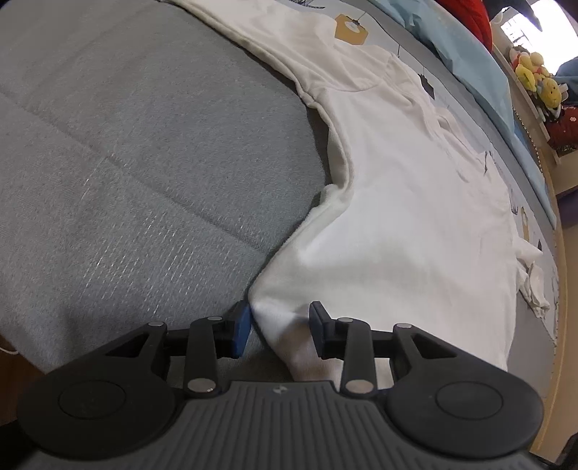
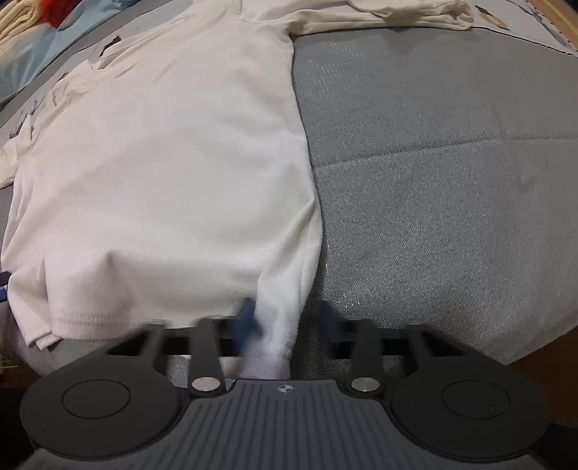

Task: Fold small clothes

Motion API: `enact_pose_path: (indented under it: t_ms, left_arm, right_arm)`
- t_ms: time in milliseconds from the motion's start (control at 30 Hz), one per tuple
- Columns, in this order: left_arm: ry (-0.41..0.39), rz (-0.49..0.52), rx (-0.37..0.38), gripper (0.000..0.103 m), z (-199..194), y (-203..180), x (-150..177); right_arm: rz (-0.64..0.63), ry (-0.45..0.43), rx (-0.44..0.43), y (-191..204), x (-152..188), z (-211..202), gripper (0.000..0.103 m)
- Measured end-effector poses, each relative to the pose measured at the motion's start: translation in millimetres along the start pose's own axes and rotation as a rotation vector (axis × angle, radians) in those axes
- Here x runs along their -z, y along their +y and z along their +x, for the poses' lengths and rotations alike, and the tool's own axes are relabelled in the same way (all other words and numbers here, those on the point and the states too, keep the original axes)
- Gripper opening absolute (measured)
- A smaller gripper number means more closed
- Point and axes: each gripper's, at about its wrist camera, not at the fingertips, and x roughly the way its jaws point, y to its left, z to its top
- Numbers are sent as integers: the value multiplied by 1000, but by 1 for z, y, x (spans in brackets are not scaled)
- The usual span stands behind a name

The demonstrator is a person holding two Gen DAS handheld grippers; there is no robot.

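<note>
My left gripper (image 1: 280, 327) is spread, with a corner of the white shirt (image 1: 408, 224) lying loose between its fingers. My right gripper (image 2: 287, 321) looks spread too, around another shirt corner. The shirt lies flat on the grey bed (image 2: 451, 180).

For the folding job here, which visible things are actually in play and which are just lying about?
In play:
- white shirt, spread on the grey cover
- left gripper, open around a corner of the shirt
- right gripper, open, a bunched corner between its fingers

Lying about:
- cream garment at the far edge
- light blue bedding
- yellow plush toys
</note>
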Motion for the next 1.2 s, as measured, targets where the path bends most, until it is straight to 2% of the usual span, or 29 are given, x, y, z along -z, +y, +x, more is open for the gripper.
enact_pose_path:
  t_ms: [133, 167, 200, 267, 300, 367, 433, 500, 600, 633, 667, 700, 733, 800, 900, 1000, 1133, 1200]
  left_arm:
    - [-26, 80, -28, 36, 1, -10, 4]
    - [-27, 117, -41, 16, 0, -13, 6]
    - [-23, 166, -56, 9, -1, -17, 8]
    - [5, 270, -74, 8, -10, -27, 13]
    - [7, 356, -79, 8, -23, -35, 15]
    - [-17, 483, -89, 6, -49, -48, 19]
    - [-28, 558, -107, 0, -77, -57, 16]
    - [-49, 553, -77, 1, -90, -56, 5]
    - [-86, 346, 176, 28, -88, -29, -19]
    - [-63, 287, 181, 39, -76, -23, -19]
    - [-16, 240, 131, 38, -64, -17, -19]
    - [29, 240, 48, 38, -52, -17, -18]
    - [32, 272, 10, 38, -49, -17, -16]
    - [64, 335, 8, 38, -42, -20, -12]
    - [153, 345, -8, 38, -27, -14, -12]
    - [198, 383, 2, 38, -22, -13, -12]
    - [242, 497, 37, 38, -18, -25, 2]
    - [265, 552, 6, 38, -8, -31, 9]
  right_arm:
    - [20, -33, -32, -12, 0, -8, 6]
    - [33, -46, -44, -16, 1, -12, 6]
    - [55, -64, -66, -22, 2, -17, 6]
    - [87, -97, -98, -31, 2, -28, 6]
    - [104, -115, -120, -39, 1, -34, 6]
    - [158, -159, -187, -53, 1, -48, 6]
    - [209, -198, -268, -67, 0, -61, 6]
    - [233, -210, -289, -75, -4, -61, 6]
    - [213, -136, -137, -78, -11, -34, 6]
    - [199, -119, -110, -79, -15, -28, 6]
    - [183, -113, -91, -76, -16, -24, 6]
    - [170, -115, -78, -74, -17, -24, 6]
    - [162, -127, -67, -72, -19, -24, 6]
    - [163, -137, -60, -70, -20, -27, 7]
    - [122, -127, -19, -63, -13, -26, 9]
    - [102, -102, 5, -57, -12, -22, 9]
    - [81, -79, 19, -54, -9, -18, 9]
    - [58, -61, 30, -53, -7, -16, 9]
